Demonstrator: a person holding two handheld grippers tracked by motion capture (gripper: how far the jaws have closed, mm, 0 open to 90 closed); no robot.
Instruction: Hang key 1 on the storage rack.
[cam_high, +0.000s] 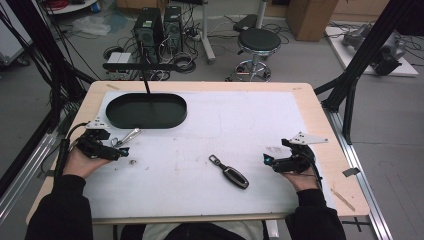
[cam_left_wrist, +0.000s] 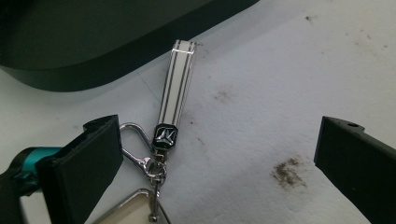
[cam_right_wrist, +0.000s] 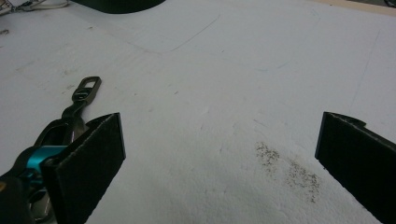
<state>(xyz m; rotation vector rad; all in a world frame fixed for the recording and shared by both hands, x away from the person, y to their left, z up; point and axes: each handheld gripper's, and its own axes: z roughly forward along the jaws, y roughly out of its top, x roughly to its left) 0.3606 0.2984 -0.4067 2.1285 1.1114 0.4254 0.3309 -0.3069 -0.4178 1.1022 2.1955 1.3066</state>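
Left tool (cam_high: 121, 151) observed low over the bench (cam_high: 210, 125), jaws spread wide apart, nothing between them. Silver keychain (cam_left_wrist: 175, 88) lying flat on the white mat, just in front of the dark oval tray (cam_high: 146, 111) and near its rim, apparently not touching it. In the left gripper view, white strap pointing away toward the tray; emblem fob (cam_left_wrist: 165, 136) and clasp ring (cam_left_wrist: 135, 147) lying close to the left jaw, well off the centre line.

Right tool (cam_high: 266, 159) likewise parted and empty, resting at the far side of the mat. Dark car key (cam_high: 229, 172) lying just off its left jaw in the right gripper view, untouched.

Step in hand judged as: pick up the silver keychain with the left tool.

Recommended:
- Shift sideways first, to centre the strap or fob between the jaws.
- Lower until the jaw tips meet the mat before closing; piece is thin and flat.
- Grip across the rigid fob or strap, not the loose ring.
- Lift straight, clear of the tray rim.

Risk noted: closing now would likely nudge the ring aside.
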